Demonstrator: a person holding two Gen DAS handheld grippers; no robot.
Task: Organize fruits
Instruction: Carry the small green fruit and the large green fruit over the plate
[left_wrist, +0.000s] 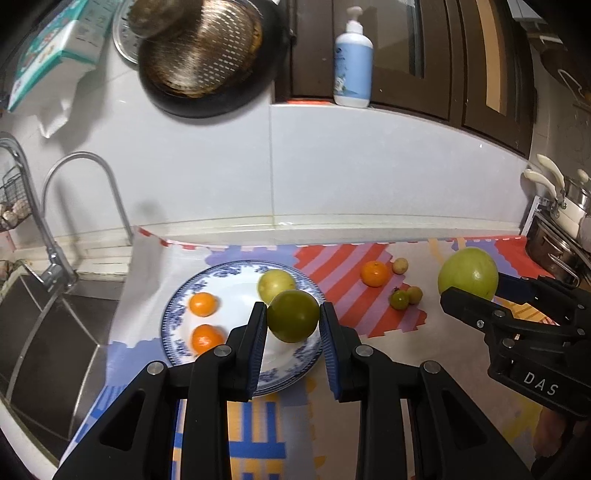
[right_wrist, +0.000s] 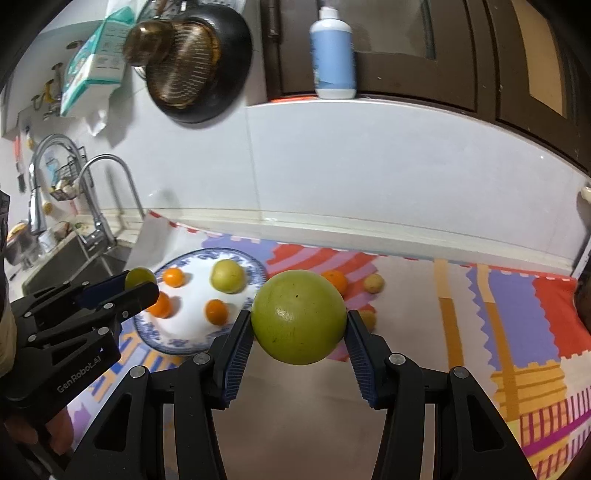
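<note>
Your left hand-held gripper (left_wrist: 293, 323) is clenching a small dark-green fruit (left_wrist: 293, 315) between its blue pads, holding it in the air above the near-right rim of the blue-patterned plate (left_wrist: 173, 314); your right hand-held gripper (right_wrist: 299, 334) is grasping a large pale-green fruit (right_wrist: 299, 315), lifted clear of the patterned mat (right_wrist: 517, 314) that is covering the desk.

The plate is sitting toward the left edge of the desk, just beside the sink (left_wrist: 48, 332) and its curved tap (left_wrist: 85, 166); in the right wrist view it is carrying three small oranges (right_wrist: 216, 311) and a yellow-green fruit (right_wrist: 228, 276) — the left wrist view is showing only two of the oranges, the third being hidden behind the gripper.

On the mat to the right of the plate, toward the back edge of the desk, an orange (left_wrist: 375, 273) is lying with a small yellowish fruit (left_wrist: 400, 265) just beside it; nearer to you a small green fruit (left_wrist: 399, 299) and another small yellowish one (left_wrist: 414, 294) are touching or nearly so — you cannot tell which.

A pump bottle (left_wrist: 353, 62) is standing on the ledge above the white wall panel; a dark pan holding a metal strainer (left_wrist: 201, 51) is hanging on the wall to its left; pots (left_wrist: 554, 236) are sitting at the right edge of the desk.
</note>
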